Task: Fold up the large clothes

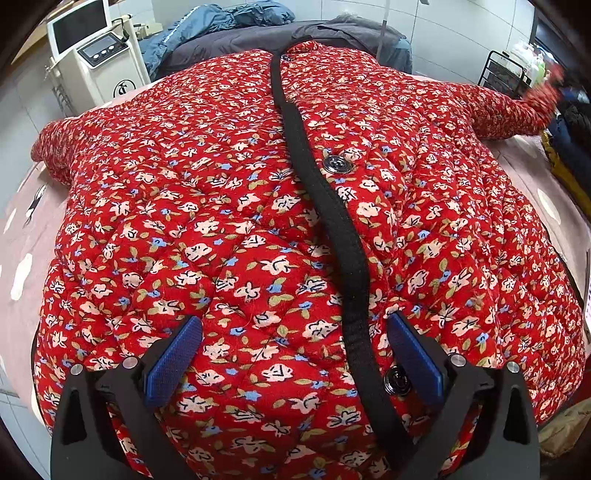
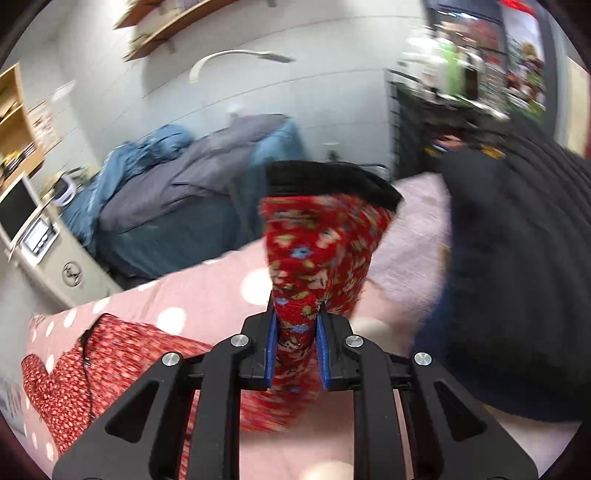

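A red quilted floral jacket (image 1: 229,206) lies front-up and spread flat, its black placket (buttoned) running down the middle, one sleeve end lifted.

Left wrist cam sat low and close over the red floral quilted jacket (image 1: 229,206), facing its collar. Right wrist cam looked along the pink polka-dot bed (image 2: 207,295). Both caught the blue-grey bedding pile (image 1: 236,18) and white machine (image 1: 99,55).

Right gripper (image 2: 295,345) is clamped on the red floral sleeve (image 2: 317,247), black cuff (image 2: 332,181) pointing up, over the pink dotted sheet (image 2: 207,291).
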Tool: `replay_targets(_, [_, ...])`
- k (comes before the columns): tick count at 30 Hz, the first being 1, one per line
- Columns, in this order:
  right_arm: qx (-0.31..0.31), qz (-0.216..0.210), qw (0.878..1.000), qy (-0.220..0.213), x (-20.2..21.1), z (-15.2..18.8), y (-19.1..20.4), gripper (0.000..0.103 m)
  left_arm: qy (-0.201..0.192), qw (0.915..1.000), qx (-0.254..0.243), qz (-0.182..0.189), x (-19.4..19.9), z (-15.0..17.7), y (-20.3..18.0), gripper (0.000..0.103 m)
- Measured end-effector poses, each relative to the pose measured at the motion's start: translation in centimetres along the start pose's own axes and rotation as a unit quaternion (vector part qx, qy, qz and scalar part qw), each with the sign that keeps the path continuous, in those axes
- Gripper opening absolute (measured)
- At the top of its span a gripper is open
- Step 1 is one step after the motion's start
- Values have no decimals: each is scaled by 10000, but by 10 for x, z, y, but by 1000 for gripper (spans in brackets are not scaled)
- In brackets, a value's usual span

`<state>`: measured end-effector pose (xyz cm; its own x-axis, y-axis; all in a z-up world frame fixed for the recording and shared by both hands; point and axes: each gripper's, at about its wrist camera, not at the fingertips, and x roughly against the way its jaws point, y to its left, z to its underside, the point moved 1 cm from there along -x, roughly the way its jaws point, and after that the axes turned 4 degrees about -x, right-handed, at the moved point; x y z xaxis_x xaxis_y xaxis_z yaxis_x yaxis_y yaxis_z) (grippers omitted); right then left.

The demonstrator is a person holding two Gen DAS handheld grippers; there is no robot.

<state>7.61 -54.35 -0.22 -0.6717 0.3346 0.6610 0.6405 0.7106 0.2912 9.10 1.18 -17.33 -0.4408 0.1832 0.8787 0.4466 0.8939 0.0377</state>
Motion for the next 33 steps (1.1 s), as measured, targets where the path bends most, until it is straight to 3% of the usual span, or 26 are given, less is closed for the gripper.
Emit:
replay_targets(8, [-467, 227, 9977, 443, -10, 69, -78, 17, -41, 10000, 19, -62, 2, 3, -5, 98])
replay_targets(12, [-377, 116, 9984, 417, -4, 71, -65, 17, -48, 10000, 37, -44, 3, 4, -4, 98])
replay_targets(18, [244, -796, 9965, 47, 23, 38, 29, 17, -56, 10000, 46, -20, 4, 3, -2, 98])
replay_targets(21, [708, -1471, 9866, 59, 31, 30, 101, 17, -74, 10000, 64, -1, 6, 2, 0, 98])
replay_targets(23, [1117, -2003, 9732, 153, 35, 36, 158, 17, -73, 9999, 98, 22, 9, 1, 2, 98])
replay_targets(27, [1823, -2888, 9388, 440, 39, 70, 260, 17, -182, 9994, 290, 34, 23, -4, 10, 97])
replay_targets(29, [2101, -3268, 9180, 798, 35, 104, 311, 17, -374, 9983, 457, 10, 34, -6, 19, 97])
replay_targets(33, [2480, -3307, 9014, 1291, 12, 171, 369, 18, -622, 9943, 865, -63, 50, -7, 44, 97])
